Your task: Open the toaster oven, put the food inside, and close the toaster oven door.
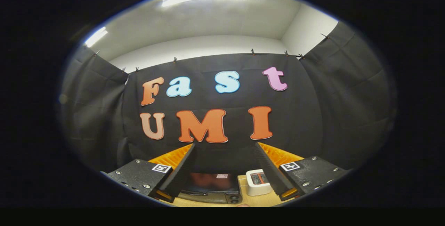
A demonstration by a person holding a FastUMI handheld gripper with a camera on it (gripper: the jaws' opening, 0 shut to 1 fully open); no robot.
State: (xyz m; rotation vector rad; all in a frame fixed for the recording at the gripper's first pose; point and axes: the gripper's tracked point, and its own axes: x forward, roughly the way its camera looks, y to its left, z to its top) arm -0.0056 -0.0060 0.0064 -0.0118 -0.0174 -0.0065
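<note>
We are holding the gripper (pixel 225 170) high with its fingers spread wide and gripping nothing. The toaster oven (pixel 212 186) is sitting on the wooden table (pixel 253 201) between them, a white container (pixel 258 182) just beside it.

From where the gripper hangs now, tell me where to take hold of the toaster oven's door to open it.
Probably along the door's top edge, coming down from above and in front. The toaster oven sits low on the wooden table, between and beyond the open gripper fingers, its dark glass front facing this way. No handle can be made out, so find it first. A white container stands close on its right.
</note>
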